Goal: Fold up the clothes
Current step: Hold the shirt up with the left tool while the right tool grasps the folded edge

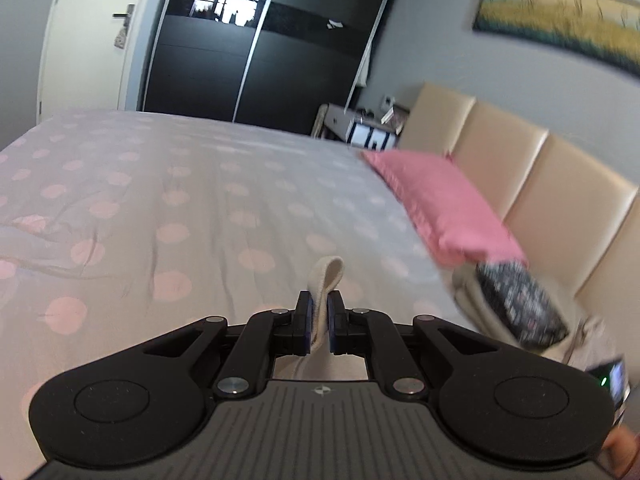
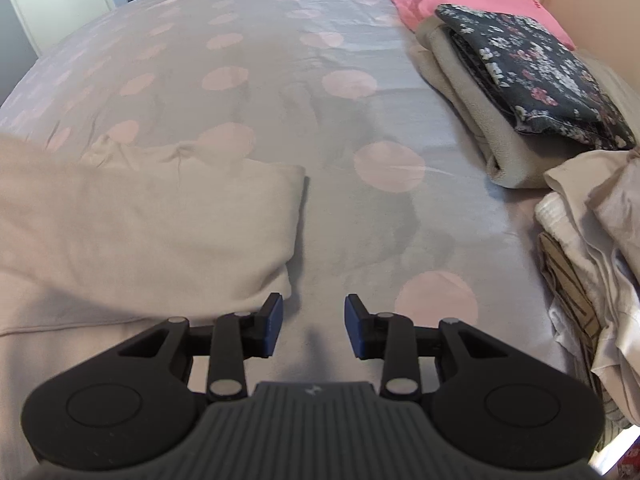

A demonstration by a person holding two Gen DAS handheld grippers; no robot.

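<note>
My left gripper (image 1: 319, 312) is shut on a ribbed cream edge of a garment (image 1: 326, 276), which loops up between the blue pads, lifted above the bed. In the right wrist view the cream garment (image 2: 152, 220) lies spread on the bedspread at the left, with a folded corner near the middle. My right gripper (image 2: 313, 322) hangs open just over the bedspread, its left finger (image 2: 272, 320) beside the garment's near corner, nothing between the pads.
The bed carries a grey bedspread with pink dots (image 2: 320, 128). A folded stack, beige under dark floral (image 2: 532, 80), sits at the right by a pink pillow (image 1: 440, 204). A loose pile of pale clothes (image 2: 592, 240) lies at the right edge. Beige headboard (image 1: 520, 168) and dark wardrobe (image 1: 240, 48) stand behind.
</note>
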